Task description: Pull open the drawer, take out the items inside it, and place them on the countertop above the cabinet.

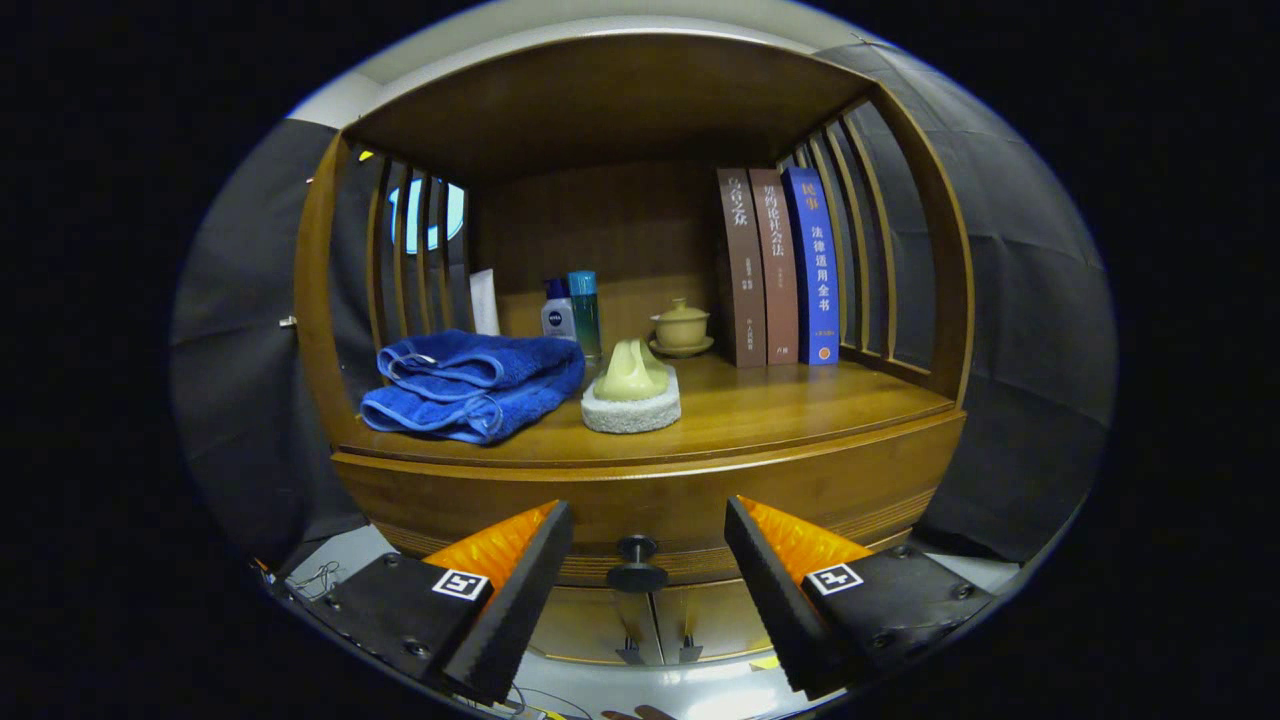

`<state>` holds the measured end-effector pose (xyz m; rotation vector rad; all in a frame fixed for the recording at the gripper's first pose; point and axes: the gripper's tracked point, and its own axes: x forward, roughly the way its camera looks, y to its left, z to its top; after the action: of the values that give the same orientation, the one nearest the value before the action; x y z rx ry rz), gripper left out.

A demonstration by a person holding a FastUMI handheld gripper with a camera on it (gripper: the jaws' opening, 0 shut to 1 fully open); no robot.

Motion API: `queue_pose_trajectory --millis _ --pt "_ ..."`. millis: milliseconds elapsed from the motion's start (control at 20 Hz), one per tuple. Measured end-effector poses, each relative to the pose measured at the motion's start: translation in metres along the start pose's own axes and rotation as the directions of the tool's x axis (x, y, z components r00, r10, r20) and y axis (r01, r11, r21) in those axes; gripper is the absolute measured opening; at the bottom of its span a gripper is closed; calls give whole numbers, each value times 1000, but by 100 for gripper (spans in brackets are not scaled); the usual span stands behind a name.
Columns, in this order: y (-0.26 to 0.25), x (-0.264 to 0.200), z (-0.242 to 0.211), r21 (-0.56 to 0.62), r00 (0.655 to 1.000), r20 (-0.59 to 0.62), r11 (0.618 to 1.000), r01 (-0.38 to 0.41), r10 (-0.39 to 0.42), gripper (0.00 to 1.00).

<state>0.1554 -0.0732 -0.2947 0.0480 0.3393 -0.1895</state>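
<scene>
A wooden cabinet stands ahead with its drawer front [650,500] closed flush under the countertop [780,410]. A small dark round knob [636,563] sticks out from the drawer's middle. My gripper [648,530] is open, its two black-padded orange fingers [520,570] spread to either side of the knob, a little short of it and touching nothing. What lies inside the drawer is hidden.
On the countertop lie a folded blue towel [470,385], a yellow-green soap on a white pad [632,395], two bottles [575,310], a white tube [485,300], a lidded cup [682,328] and three upright books [780,265]. Two lower doors with handles [655,650] sit beneath the drawer.
</scene>
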Motion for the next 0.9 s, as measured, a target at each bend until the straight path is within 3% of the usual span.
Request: queue_pose_trajectory --millis 600,900 --pt "18 -137 166 -64 968 242 997 -43 57 99" --pt "17 -196 206 -33 948 312 998 -51 59 99"
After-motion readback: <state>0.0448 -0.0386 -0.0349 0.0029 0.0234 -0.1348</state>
